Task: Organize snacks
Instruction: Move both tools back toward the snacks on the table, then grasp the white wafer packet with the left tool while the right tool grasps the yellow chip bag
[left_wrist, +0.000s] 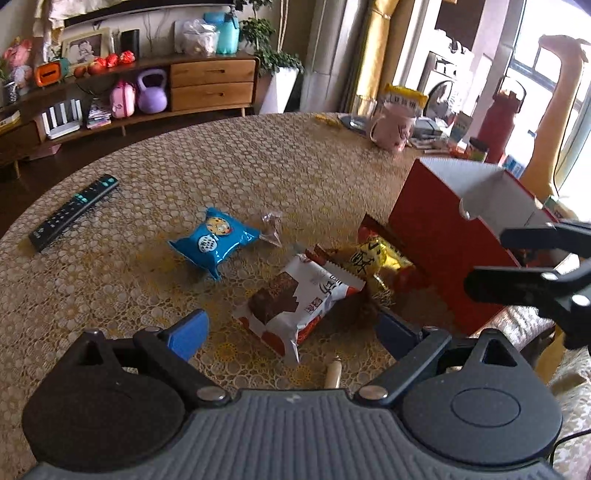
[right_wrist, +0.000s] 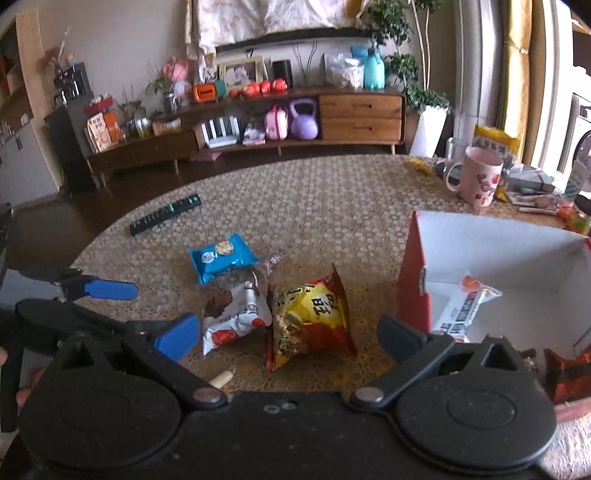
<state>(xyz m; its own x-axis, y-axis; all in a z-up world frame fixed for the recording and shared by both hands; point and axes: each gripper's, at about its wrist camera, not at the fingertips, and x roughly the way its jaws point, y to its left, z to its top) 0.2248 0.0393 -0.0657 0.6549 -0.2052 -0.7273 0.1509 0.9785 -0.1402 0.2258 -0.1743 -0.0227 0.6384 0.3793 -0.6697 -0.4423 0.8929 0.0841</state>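
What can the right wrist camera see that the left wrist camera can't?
Only the right wrist camera looks down into the red box: a white snack packet leans inside it. Only the left wrist camera shows the red bottle behind the box. Both see the blue snack bag, the white brownie packet, the yellow snack bag, the remote and the pink mug. Both grippers, left and right, are open and empty.

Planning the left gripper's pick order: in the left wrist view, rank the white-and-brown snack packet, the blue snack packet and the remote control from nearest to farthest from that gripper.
From the left gripper:
1. White-and-brown snack packet: just ahead, between the open fingers.
2. Blue snack packet: farther out, ahead and left.
3. Remote control: farthest, near the table's left edge.
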